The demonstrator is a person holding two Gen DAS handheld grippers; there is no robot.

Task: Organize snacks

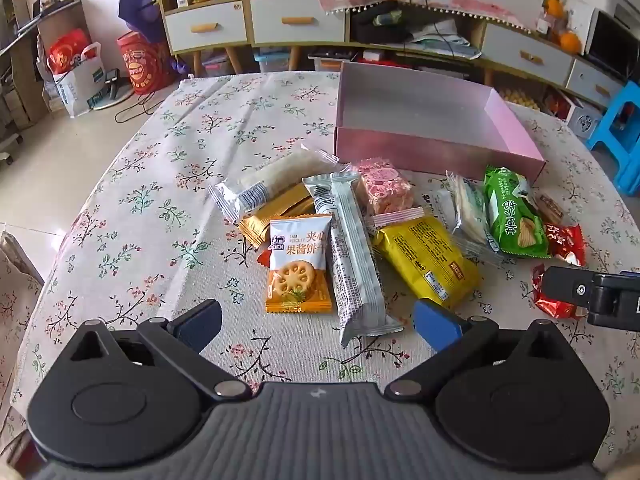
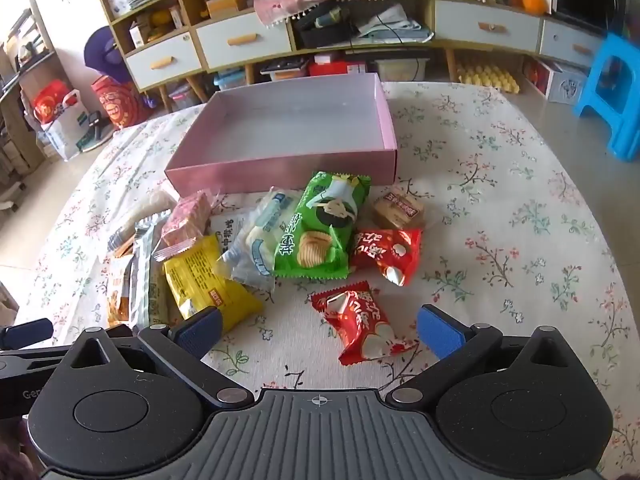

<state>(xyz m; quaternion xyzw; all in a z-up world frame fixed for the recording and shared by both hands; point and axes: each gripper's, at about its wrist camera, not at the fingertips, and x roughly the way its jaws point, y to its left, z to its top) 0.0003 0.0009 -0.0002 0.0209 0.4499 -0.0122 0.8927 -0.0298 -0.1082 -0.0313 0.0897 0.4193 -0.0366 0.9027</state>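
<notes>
1. Snack packets [image 1: 360, 236] lie heaped mid-worktop, near an empty pink box [image 2: 280, 168].
2. Floral cloth [image 1: 132, 200] covers the worktop; drawer cabinets [image 2: 240, 44] line the far wall.
3. Left tool [image 1: 318, 322] and right tool [image 2: 320, 332] gape wide, holding nothing.

Scene viewed steeply downward from both wrists, close above floral tablecloth [image 1: 132, 208]; shallow pink cardboard box [image 1: 432, 152] [image 2: 280, 168] shared

Snack packets [image 2: 256, 248] lie before the box [image 2: 280, 168].
</notes>
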